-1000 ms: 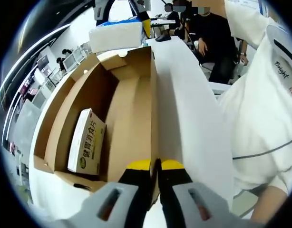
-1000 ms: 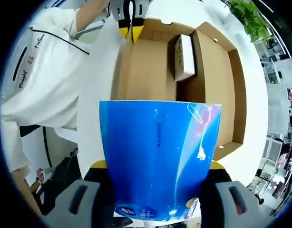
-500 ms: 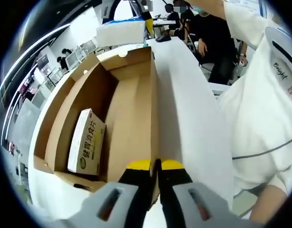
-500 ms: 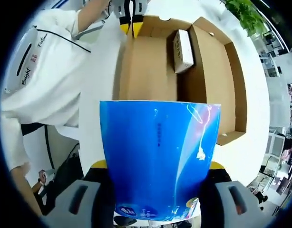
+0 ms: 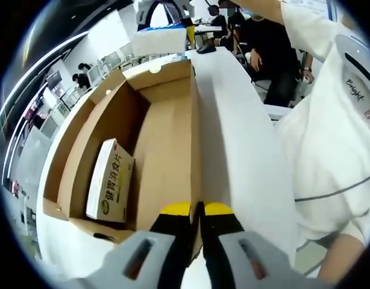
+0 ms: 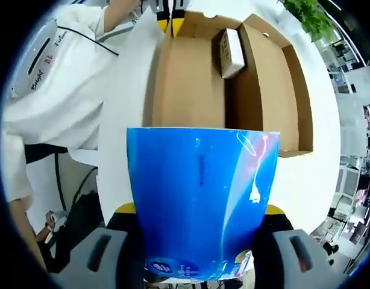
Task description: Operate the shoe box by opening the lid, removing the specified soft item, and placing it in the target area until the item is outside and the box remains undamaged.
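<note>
An open brown cardboard shoe box rests on a white counter. The left claw, its yellow-tipped jaws pressed together, pinches the box's near wall. Inside the box, against the far wall, lies a small cream carton with printed lettering. The right claw clamps a soft glossy blue plastic pack, held above the counter outside the box and blocking much of the right gripper view. A person in a white top stands beside the counter. A green plant sits beyond the box.
</note>
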A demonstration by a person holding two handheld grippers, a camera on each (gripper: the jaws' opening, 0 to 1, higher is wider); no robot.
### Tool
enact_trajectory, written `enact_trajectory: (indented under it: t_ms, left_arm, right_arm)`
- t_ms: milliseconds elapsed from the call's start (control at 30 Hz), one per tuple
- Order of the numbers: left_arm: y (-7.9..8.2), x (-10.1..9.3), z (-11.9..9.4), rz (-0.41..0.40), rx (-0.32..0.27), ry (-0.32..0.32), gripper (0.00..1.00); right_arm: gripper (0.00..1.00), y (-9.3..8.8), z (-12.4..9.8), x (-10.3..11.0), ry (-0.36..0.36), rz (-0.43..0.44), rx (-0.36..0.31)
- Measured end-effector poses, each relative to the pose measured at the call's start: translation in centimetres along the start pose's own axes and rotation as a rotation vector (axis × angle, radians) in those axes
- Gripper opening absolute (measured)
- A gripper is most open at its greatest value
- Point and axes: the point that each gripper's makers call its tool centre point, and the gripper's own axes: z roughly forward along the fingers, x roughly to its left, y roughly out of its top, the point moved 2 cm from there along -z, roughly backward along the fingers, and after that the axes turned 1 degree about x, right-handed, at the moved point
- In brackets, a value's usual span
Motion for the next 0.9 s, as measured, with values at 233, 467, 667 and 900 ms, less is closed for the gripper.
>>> enact_trajectory:
  t_ms: [233, 467, 667, 900]
  left_arm:
    - [0.0, 0.0, -0.1, 0.004, -0.005, 0.002, 0.04]
    - [0.0, 0.0, -0.1, 0.003, -0.007, 0.003, 0.04]
    - [0.0, 0.0, -0.1, 0.004, -0.007, 0.004, 0.04]
    - [-0.1, -0.1, 0.0, 0.005, -0.007, 0.006, 0.04]
  right_arm:
    - [0.71, -0.4, 0.7, -0.4, 0.019, -0.012, -0.018]
    - [0.7, -2.1, 1.4, -0.1, 0.011, 0.009, 0.048]
    - [0.7, -3.3, 1.6, -0.1, 0.025, 0.041, 0.05]
    - [0.7, -4.1, 1.8, -0.6, 0.003, -0.005, 0.048]
